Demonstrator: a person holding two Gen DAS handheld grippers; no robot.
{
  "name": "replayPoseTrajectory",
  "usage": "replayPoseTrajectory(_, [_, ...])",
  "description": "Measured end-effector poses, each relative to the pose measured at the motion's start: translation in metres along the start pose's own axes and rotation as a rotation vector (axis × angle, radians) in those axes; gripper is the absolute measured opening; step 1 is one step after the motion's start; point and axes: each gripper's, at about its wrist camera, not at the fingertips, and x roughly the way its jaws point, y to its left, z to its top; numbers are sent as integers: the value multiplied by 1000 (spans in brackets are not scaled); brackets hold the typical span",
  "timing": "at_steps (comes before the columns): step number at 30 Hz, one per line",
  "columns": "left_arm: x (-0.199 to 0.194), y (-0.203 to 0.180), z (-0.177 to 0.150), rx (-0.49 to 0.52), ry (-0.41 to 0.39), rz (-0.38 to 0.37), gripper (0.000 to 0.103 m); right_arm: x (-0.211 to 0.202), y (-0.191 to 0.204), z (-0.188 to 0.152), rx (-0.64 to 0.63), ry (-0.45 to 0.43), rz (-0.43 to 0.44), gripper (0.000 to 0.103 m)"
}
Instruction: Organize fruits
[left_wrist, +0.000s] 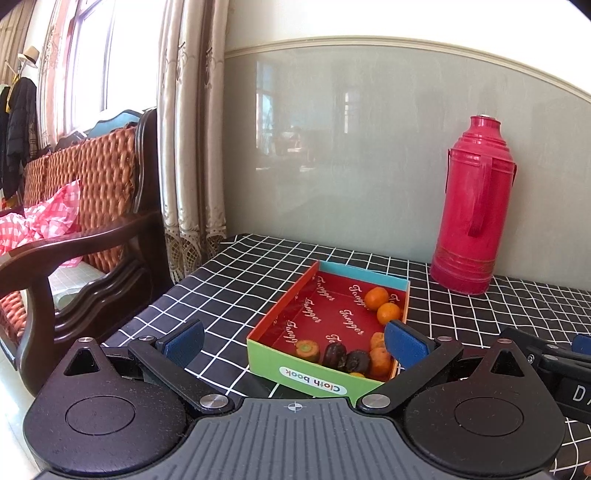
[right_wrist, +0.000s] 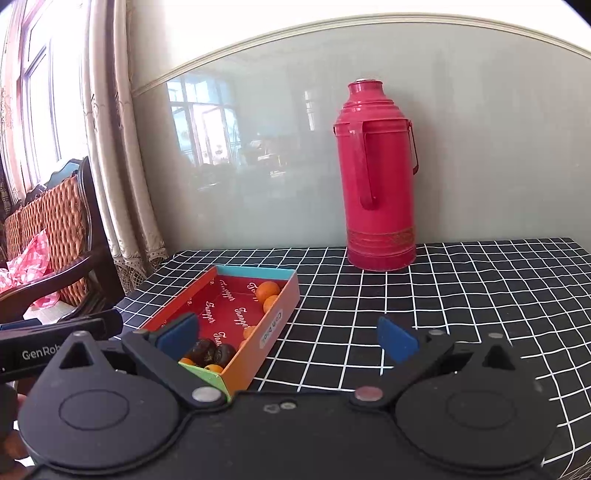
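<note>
this is a home, a living or sitting room by the look of what i see. a dark carved wooden armchair (left_wrist: 92, 236) with woven orange cushions stands by a window (left_wrist: 92, 55), and long beige curtains (left_wrist: 192, 122) with lace hems hang beside it. coats (left_wrist: 18, 125) and a hat (left_wrist: 29, 55) hang on a stand in the far corner. a pink checked cloth (left_wrist: 48, 218) lies on the chair seat. my table (right_wrist: 461, 288) wears a black cloth with a white grid, and a red thermos flask (right_wrist: 376, 177) stands on it against a glossy pale-green wall panel (right_wrist: 258, 129) that mirrors windows and furniture.
</note>
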Motion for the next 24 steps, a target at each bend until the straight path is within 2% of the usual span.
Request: replayPoseTrajectory(24, [11, -11, -1, 31, 16, -16, 103, 7, -1, -4, 3, 7, -13, 97])
